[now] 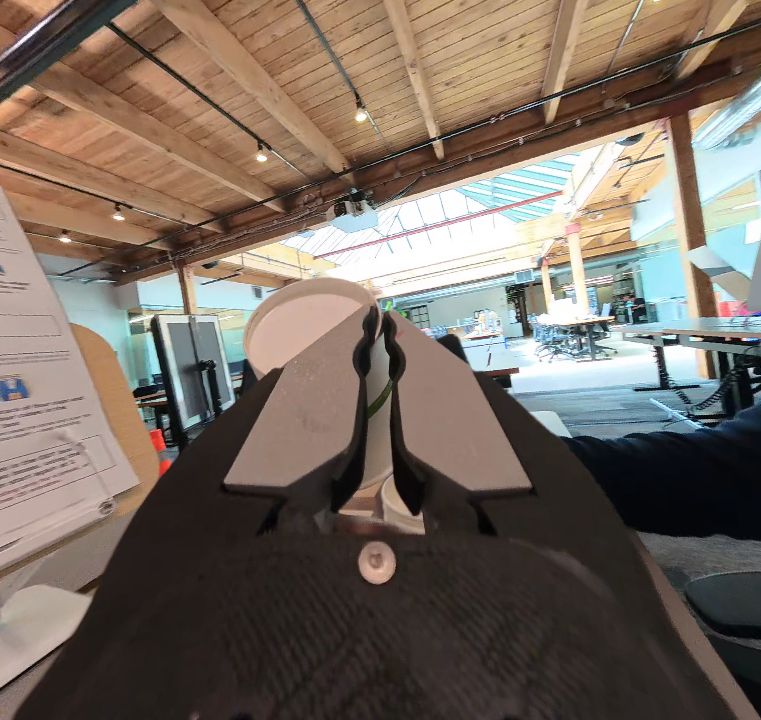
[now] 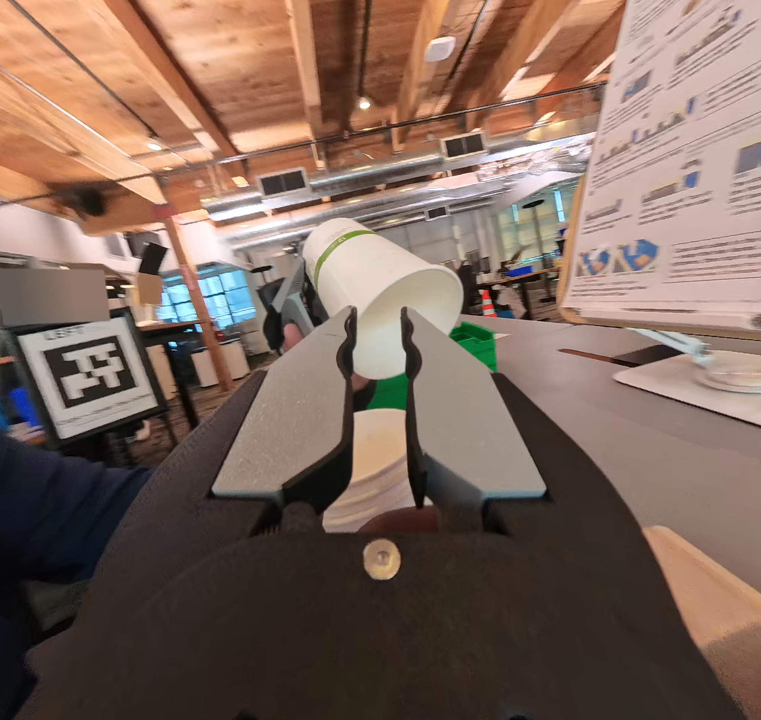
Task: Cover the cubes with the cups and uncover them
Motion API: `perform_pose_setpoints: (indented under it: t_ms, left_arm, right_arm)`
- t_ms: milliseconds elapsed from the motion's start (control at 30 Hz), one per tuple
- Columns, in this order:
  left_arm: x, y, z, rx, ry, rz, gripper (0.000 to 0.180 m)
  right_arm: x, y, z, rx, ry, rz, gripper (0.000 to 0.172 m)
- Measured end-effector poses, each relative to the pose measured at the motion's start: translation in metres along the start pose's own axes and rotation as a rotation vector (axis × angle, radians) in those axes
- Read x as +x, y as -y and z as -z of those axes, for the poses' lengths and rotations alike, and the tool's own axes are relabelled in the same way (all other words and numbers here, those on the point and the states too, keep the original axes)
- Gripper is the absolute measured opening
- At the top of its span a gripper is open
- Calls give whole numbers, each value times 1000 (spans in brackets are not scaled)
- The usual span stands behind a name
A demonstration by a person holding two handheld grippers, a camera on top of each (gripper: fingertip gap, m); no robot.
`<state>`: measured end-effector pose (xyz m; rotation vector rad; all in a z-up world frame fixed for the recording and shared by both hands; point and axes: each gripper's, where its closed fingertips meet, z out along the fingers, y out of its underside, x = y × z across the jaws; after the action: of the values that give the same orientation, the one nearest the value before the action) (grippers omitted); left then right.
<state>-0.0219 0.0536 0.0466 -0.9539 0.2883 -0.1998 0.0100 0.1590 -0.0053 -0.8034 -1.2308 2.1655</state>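
Surface and room. From my remote seat, the right wrist view shows a dark grey table (image 2: 597, 403) running from 5 o'clock toward 2 o'clock, under a plank ceiling with wooden beams (image 1: 288, 82). A white monitor base (image 2: 700, 375) stands on the table at 3 o'clock, with a printed instruction board (image 2: 675, 144) above it at 2 o'clock. In the left wrist view a second printed sheet (image 1: 45, 391) leans at 9 o'clock.

Task object and claws. My left gripper (image 1: 381, 321) is pinched narrow on the side wall of a white paper cup (image 1: 304, 325) with a green band, one pad inside and one outside. The cup is raised off the table and tilted, its base toward 11 o'clock in that view. In the right wrist view the same cup (image 2: 383, 284) hangs at 12 o'clock, mouth turned toward the camera. My right gripper (image 2: 376, 321) stands partly parted; the cup lies beyond its tips and the pads press on nothing. A stack of white cups (image 2: 376, 461) sits low between its fingers, nearer the camera; whether they touch it I cannot tell.

Surroundings. A green bin (image 2: 473, 342) lies just behind the raised cup at 1 o'clock. A dark sleeve (image 1: 679, 473) crosses at 3 o'clock. Farther off, a fiducial marker board (image 2: 88, 375) stands at 9 o'clock, an orange cone (image 2: 486, 300) at 1 o'clock, and long office desks (image 1: 679, 325). I see no cubes.
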Motion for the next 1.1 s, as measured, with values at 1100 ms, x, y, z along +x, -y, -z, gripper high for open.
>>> perform_pose_setpoints:
  t_ms: [1100]
  left_arm:
    - [20, -21, -8, -68, -77, -14, 1]
  right_arm:
    - [-32, 1, -3, -22, 163, -14, 1]
